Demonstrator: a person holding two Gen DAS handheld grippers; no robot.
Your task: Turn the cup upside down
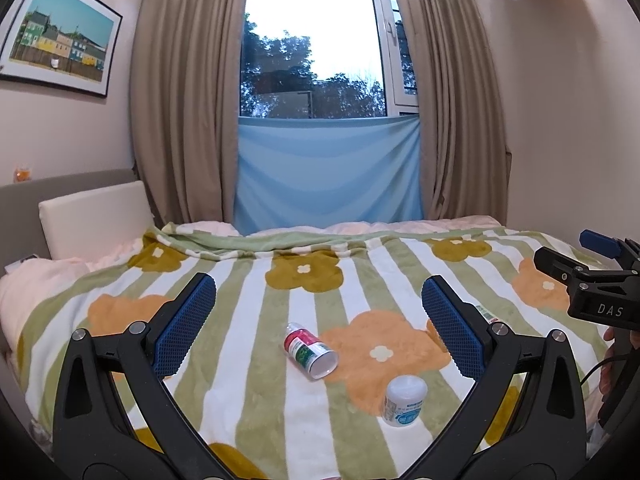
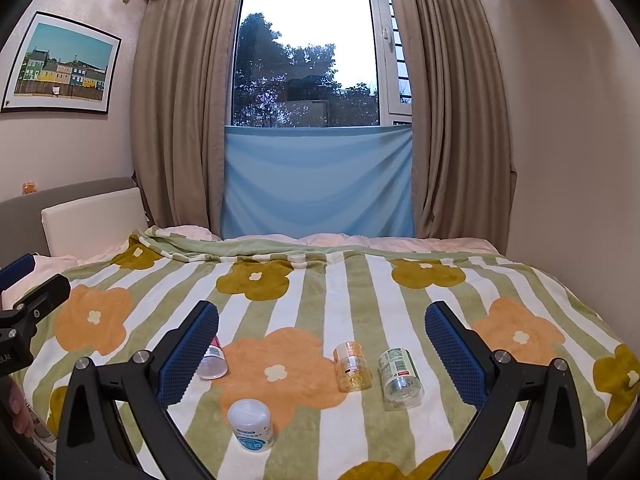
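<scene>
Several small cups lie on a flowered blanket [image 1: 312,420]. A red-and-green labelled cup [image 1: 310,350] lies on its side, mouth toward me; it also shows in the right wrist view [image 2: 214,362] partly behind the left finger. A white cup with blue label [image 1: 404,400] stands base up, also seen in the right wrist view [image 2: 251,425]. An orange clear cup [image 2: 352,366] and a green-labelled clear cup [image 2: 400,378] lie on their sides. My left gripper [image 1: 318,312] is open and empty above the red cup. My right gripper [image 2: 322,330] is open and empty above the cups.
The bed fills the view, with a white pillow [image 1: 96,220] and grey headboard at the left. Curtains [image 1: 180,120] and a window [image 1: 312,48] stand behind. The right gripper's body [image 1: 592,280] shows at the right edge of the left wrist view.
</scene>
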